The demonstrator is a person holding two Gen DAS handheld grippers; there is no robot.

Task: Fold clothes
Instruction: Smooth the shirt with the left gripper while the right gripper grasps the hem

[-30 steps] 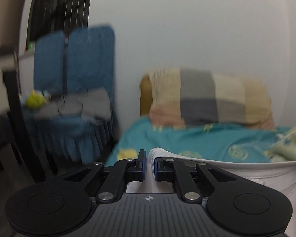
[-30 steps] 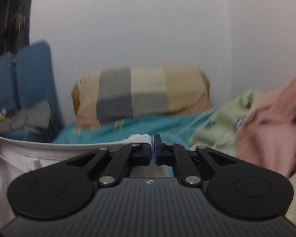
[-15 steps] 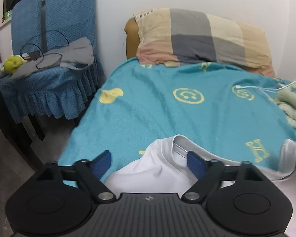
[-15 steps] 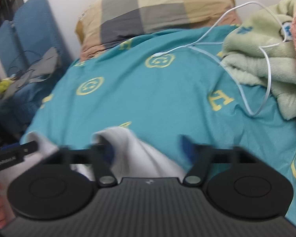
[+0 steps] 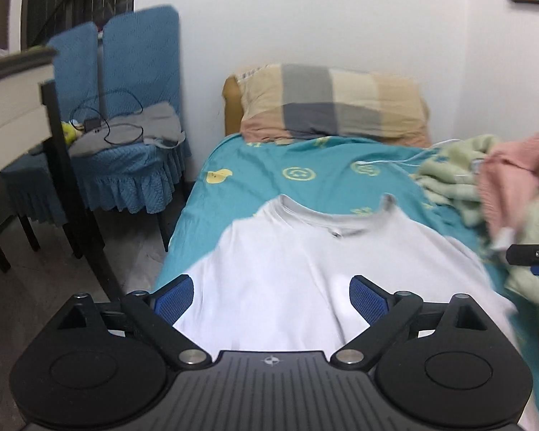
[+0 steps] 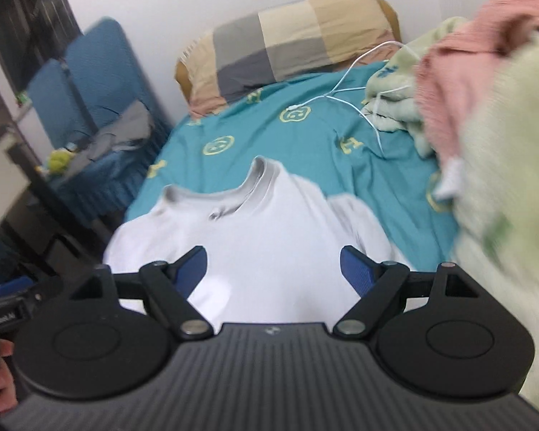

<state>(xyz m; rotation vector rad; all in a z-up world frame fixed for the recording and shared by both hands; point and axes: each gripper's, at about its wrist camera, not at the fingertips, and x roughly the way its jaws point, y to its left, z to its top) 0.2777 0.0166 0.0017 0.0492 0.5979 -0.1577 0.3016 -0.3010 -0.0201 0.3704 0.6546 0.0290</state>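
A white T-shirt (image 5: 287, 258) lies spread on the teal bed sheet (image 5: 255, 179), its collar toward the pillow. My left gripper (image 5: 271, 289) hovers over the shirt's lower left part. Its jaws are opening and nothing is between the blue pads (image 5: 174, 296). In the right wrist view the same T-shirt (image 6: 269, 222) rests on the sheet (image 6: 269, 136). My right gripper (image 6: 275, 264) stands open above its lower right part, with the pads apart from the cloth. The right gripper's tip (image 5: 531, 255) shows at the left wrist view's right edge.
A checked pillow (image 5: 334, 104) lies at the bed's head. A green blanket (image 6: 503, 179) and pink garment (image 6: 460, 57) are piled along the bed's right side, with a white cable (image 6: 359, 89) beside them. Left of the bed stands a blue-covered chair (image 5: 125, 165) holding grey cloth and cables.
Both grippers were shut on the shirt's top edge a second ago, holding it up. They have let go, opened wide and drawn back, and the shirt now lies flat on the bed.
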